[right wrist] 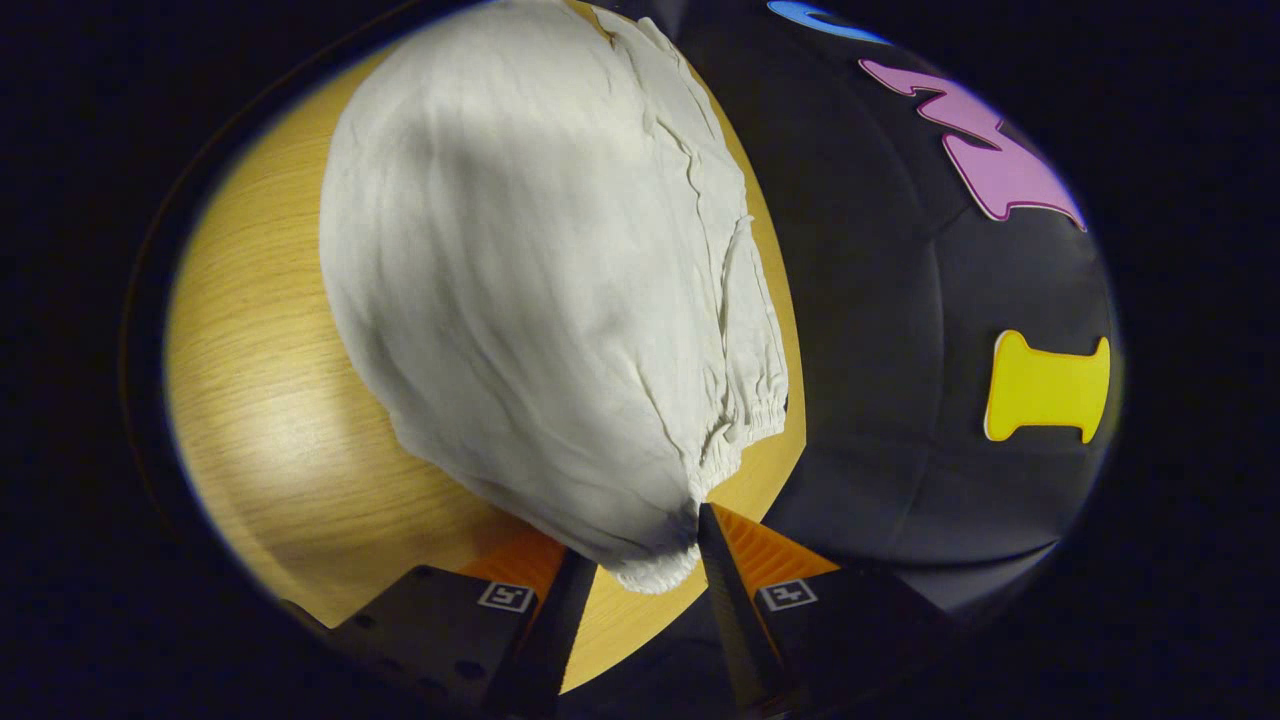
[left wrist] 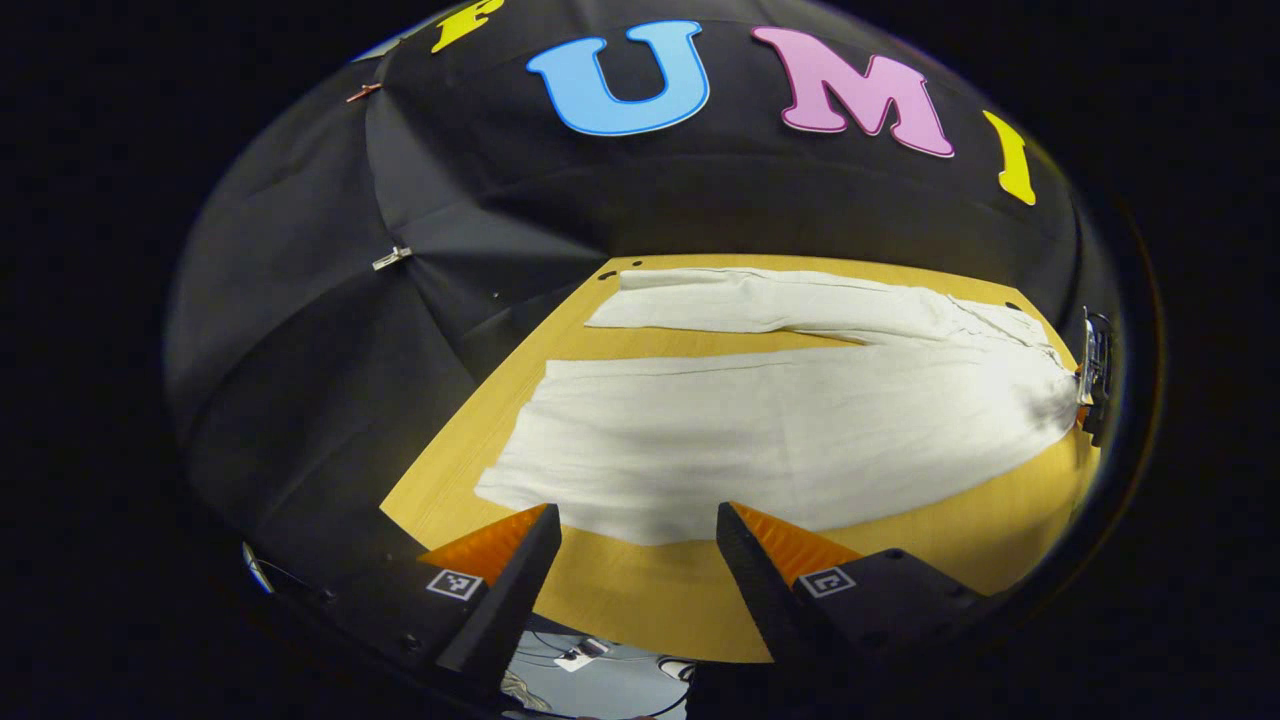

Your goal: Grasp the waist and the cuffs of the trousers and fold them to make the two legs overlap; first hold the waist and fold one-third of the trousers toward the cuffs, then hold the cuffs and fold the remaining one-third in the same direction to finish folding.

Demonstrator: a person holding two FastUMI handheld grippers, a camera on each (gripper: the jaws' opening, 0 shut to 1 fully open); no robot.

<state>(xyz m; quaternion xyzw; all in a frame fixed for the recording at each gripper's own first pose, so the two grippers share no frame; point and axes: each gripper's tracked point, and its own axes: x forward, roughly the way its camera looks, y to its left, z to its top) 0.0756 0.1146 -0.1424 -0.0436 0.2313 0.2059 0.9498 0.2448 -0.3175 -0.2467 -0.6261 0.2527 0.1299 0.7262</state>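
Observation:
White trousers (left wrist: 780,430) lie flat on the wooden table (left wrist: 650,600), legs apart, cuffs to the left and waist to the right. In the left gripper view my left gripper (left wrist: 637,515) stands open just in front of the near leg's lower edge, close to its cuff, with nothing between its fingers. The right gripper (left wrist: 1095,370) shows small at the far right, at the waist. In the right gripper view the trousers (right wrist: 540,280) spread away from me, and the near corner of the elastic waist (right wrist: 650,572) sits bunched between the fingers of my right gripper (right wrist: 645,535), which is shut on it.
The table's near edge (left wrist: 640,650) runs just under my left gripper, with floor and cables below it. The table's right edge (right wrist: 790,300) lies close beside the waistband. Bare wood (right wrist: 260,400) stretches to the left of the trousers. Black cloth walls stand behind.

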